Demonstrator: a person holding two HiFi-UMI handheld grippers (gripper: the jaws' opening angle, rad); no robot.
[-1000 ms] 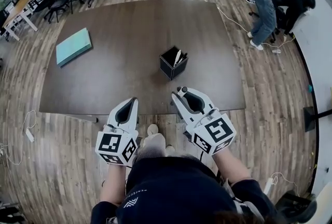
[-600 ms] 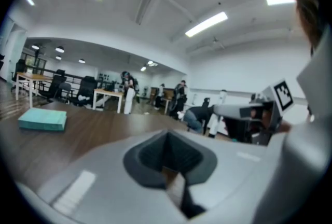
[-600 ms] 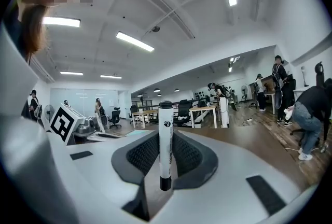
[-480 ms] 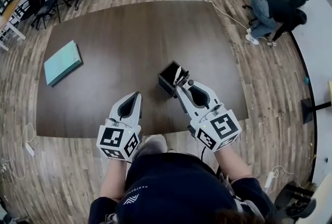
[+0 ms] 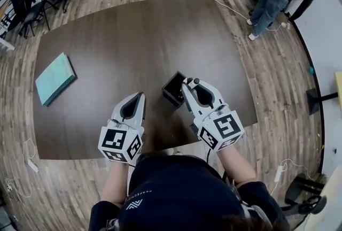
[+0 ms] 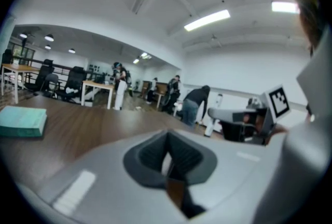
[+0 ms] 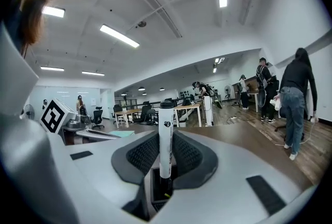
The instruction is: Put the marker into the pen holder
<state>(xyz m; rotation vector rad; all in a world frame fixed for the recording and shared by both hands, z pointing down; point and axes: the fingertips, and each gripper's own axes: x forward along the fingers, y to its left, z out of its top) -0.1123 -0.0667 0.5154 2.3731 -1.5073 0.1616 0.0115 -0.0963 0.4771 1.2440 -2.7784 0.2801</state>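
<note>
One dark tabletop [image 5: 133, 37] fills the head view, with a teal book [image 5: 53, 77] lying near its left edge. Both grippers are held over the near edge. The left gripper [image 5: 140, 95] is closed with nothing between its jaws. The right gripper [image 5: 188, 83] is clenched on the marker [image 7: 166, 135], which stands upright between the pads with its black cap on top. The black pen holder [image 5: 173, 88] stands near the near edge, right of the middle, and the right gripper's tip is seen at its rim.

The carrying step is judged to be nearly done. Next, the marker would have to be brought over the opening, tipped lower end down and released.

Compared with a second ago, both grippers have been carried forward over the tabletop, and the gap between the right gripper and the holder has been closed.
</note>
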